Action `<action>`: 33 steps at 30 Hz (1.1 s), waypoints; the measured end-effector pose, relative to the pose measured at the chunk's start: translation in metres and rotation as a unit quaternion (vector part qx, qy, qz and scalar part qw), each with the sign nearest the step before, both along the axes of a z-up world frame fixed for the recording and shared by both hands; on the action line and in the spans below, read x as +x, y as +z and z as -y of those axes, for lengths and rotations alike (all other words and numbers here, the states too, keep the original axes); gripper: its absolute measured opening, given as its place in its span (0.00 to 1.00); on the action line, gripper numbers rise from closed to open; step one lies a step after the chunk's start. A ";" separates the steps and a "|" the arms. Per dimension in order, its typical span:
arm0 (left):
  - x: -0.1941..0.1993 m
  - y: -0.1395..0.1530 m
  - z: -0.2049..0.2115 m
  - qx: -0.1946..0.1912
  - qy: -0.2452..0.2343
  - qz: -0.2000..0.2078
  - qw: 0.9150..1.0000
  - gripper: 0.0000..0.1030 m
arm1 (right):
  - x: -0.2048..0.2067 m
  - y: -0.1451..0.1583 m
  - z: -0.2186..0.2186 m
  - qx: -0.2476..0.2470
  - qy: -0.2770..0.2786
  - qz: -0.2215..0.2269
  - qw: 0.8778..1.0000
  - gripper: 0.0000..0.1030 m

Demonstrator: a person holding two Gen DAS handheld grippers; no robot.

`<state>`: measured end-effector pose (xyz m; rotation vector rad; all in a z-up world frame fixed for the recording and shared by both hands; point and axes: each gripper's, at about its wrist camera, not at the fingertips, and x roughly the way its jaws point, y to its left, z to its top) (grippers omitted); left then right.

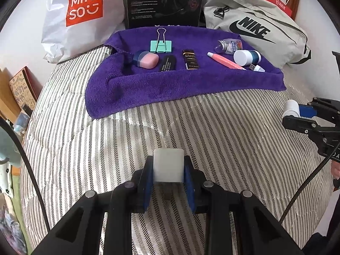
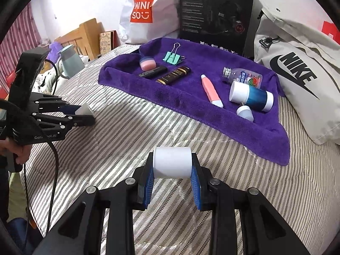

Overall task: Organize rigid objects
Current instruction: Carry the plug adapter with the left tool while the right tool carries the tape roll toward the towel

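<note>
My left gripper [image 1: 168, 167] is shut on a white cube-shaped block [image 1: 169, 164], held above the striped bedspread. My right gripper [image 2: 172, 165] is shut on a white cylinder [image 2: 172, 162]; it also shows at the right edge of the left wrist view as right gripper [image 1: 297, 112]. A purple towel [image 1: 170, 85] lies farther back with several items on it: a mint binder clip [image 1: 161, 44], a pink and blue case [image 1: 145, 59], two dark flat boxes [image 1: 189, 59], a pink pen [image 1: 225, 60], a small clear bottle [image 1: 228, 45] and a white and teal cylinder [image 1: 247, 57].
Behind the towel stand a white Miniso bag [image 1: 78, 12], a black headset box [image 1: 164, 2] and a grey Nike bag [image 1: 259, 31]. The striped bedspread [image 1: 127, 148] stretches between grippers and towel. A wooden bed frame [image 2: 82, 36] and a kettle [image 2: 71, 58] sit at left.
</note>
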<state>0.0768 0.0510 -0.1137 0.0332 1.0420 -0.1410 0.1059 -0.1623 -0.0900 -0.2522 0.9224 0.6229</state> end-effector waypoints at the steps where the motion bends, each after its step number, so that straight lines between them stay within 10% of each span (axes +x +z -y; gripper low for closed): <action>1: 0.001 0.000 0.000 -0.001 0.001 -0.001 1.000 0.25 | -0.001 0.000 0.000 0.001 0.001 0.001 1.000 0.30; 33: 0.053 0.052 -0.006 -0.040 -0.008 0.044 0.998 0.25 | 0.073 0.036 -0.001 0.042 -0.003 -0.003 0.999 0.30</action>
